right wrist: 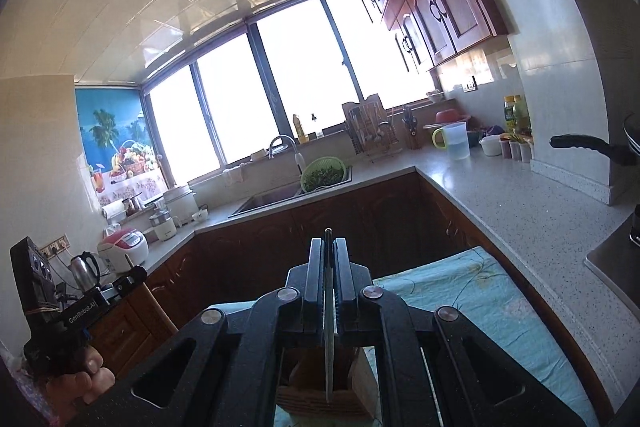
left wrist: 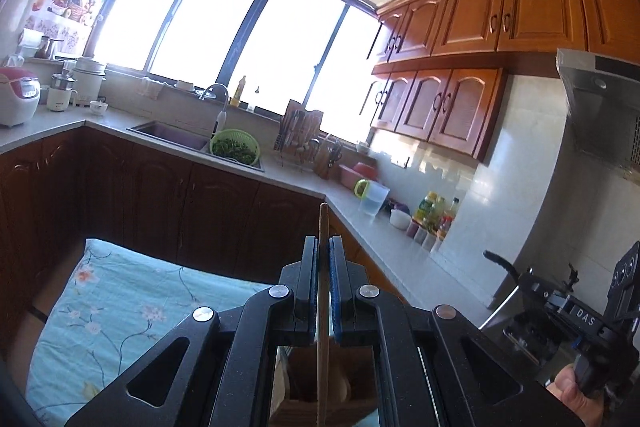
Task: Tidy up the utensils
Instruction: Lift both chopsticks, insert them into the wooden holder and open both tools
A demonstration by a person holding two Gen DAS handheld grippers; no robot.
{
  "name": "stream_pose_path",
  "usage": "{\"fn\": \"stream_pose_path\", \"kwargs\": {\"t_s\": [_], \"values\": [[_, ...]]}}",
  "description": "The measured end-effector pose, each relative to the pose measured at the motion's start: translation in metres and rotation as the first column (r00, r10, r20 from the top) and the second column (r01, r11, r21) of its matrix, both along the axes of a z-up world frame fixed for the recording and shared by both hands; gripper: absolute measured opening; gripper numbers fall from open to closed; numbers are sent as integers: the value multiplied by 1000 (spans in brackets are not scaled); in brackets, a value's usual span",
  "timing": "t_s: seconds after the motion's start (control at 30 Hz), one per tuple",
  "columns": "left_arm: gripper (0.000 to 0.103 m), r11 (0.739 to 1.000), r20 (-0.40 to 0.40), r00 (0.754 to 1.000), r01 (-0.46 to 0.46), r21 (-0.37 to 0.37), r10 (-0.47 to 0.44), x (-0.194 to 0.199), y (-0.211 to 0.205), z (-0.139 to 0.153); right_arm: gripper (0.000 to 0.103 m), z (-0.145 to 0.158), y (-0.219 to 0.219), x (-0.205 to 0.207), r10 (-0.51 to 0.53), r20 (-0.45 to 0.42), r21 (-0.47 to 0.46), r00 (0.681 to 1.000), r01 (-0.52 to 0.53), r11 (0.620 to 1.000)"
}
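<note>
1. The left gripper (left wrist: pixel 324 259) is pointing level toward the kitchen window, its jaws pinching a slim wooden utensil handle (left wrist: pixel 323 227) that is standing upright between them.
2. That handle is running down into a wooden holder (left wrist: pixel 320 387) below, on the floral cloth (left wrist: pixel 120 299).
3. The right gripper (right wrist: pixel 329 259) is angling similarly, jaws clamping a thin metal blade (right wrist: pixel 329 347) edge-on over the same holder (right wrist: pixel 320 399).

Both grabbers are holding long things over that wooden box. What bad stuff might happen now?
The left gripper pinches a thin wooden stick by a narrow grip, so it might swivel or slip. The right gripper holds a flat metal utensil, maybe a knife, over the same wooden holder; both tools could collide or tip it.
</note>
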State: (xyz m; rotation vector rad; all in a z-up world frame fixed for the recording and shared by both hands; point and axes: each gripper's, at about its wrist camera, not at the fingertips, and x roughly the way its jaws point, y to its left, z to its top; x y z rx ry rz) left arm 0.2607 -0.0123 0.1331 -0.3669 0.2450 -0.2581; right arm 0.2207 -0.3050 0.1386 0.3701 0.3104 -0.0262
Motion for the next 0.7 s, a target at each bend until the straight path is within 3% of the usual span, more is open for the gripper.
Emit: {"fn": "stream_pose_path", "kwargs": {"t_s": [0.2,0.47,0.6,0.7], "values": [[3,996,8,997,-75,-37,76,27,-14,-42,4,-30,3,23,-31,-33,6,999,31,999],[3,998,-86,994,-61,0,61,42,-38,-98,4,-74,9,31,-29,-82,3,996,29,1000],[4,999,-118,992,-33,6,34,50,-43,-109,4,-90,9,37,-14,-124,13,992,16,1000],[4,999,-126,992,-15,33,19,53,-44,-102,5,-96,7,40,-20,-146,10,989,22,1000]]}}
